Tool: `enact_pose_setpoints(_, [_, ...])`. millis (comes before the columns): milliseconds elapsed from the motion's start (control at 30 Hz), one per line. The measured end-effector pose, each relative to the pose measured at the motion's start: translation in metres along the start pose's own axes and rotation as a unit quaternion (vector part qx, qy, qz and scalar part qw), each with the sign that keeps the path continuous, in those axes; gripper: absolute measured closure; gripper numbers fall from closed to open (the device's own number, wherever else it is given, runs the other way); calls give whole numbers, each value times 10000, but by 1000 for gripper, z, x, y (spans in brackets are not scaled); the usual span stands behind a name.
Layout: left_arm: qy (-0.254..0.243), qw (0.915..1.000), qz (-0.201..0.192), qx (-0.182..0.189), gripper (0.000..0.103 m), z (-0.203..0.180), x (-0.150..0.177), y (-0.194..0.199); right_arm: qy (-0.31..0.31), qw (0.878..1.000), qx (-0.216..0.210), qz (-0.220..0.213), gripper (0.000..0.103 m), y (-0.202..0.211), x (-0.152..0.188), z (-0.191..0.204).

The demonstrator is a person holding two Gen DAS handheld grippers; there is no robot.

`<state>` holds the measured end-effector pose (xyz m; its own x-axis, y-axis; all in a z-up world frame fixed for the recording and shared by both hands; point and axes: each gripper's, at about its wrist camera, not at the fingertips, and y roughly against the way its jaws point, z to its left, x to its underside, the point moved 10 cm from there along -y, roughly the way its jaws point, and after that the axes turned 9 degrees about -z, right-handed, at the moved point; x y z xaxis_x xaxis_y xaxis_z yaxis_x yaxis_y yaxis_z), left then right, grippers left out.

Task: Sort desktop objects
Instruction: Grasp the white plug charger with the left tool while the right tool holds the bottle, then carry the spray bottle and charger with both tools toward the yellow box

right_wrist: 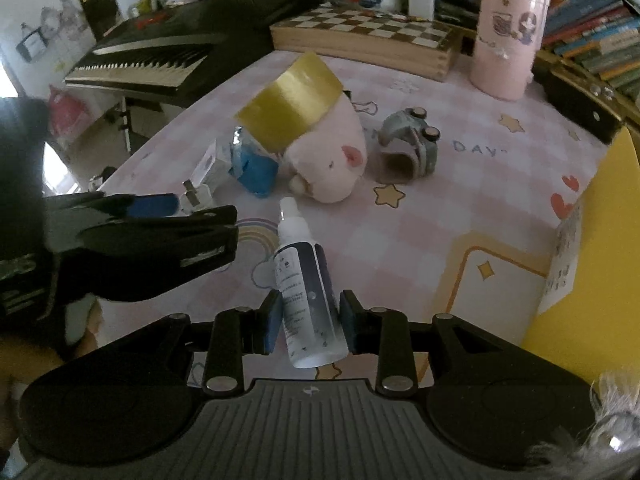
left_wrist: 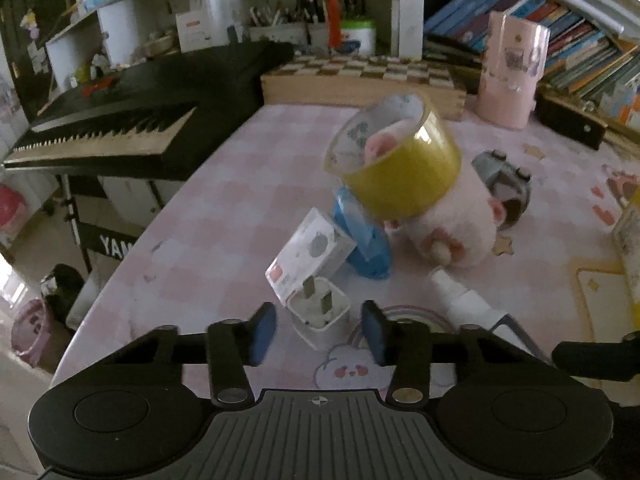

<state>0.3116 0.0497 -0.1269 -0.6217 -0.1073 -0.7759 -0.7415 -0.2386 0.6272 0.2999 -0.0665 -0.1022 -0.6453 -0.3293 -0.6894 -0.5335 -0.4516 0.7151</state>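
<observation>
Behind both claws a pink cylinder holder stands on the bench; its contents are hidden. The right claw is closed on a white spray bottle. The left claw stands partly open around a white charger plug; whether its pads touch it is unclear.

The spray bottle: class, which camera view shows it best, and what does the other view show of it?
The right wrist view: the spray bottle lies full length, label readable, clamped between the right tool's pads. The left wrist view shows only its white nozzle end, the rest hidden behind the left tool.
</observation>
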Motion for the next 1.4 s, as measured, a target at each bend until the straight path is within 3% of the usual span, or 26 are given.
enact_pose_setpoints(100, [88,9999,-46,63,73,2,3,2,109,9999,-9,11,71,-6,1,1])
enact_pose_setpoints(300, [276,9995,40,162,73,14,6,12,340,9991,-1,243,69,-21,10,1])
enact_pose_setpoints(533, [515,9980,51,361,73,28,11,40,851,9963,76,73,72,-16,15,10])
enact_pose_setpoints(1000, [549,9903,-566,1144,73,30,-25,93,-385,9971,302,-589,73,31,-10,7])
enact_pose_setpoints(1400, [500,9827,-722,1633,73,41,-14,136,-662,9899,543,-1129,73,85,-7,34])
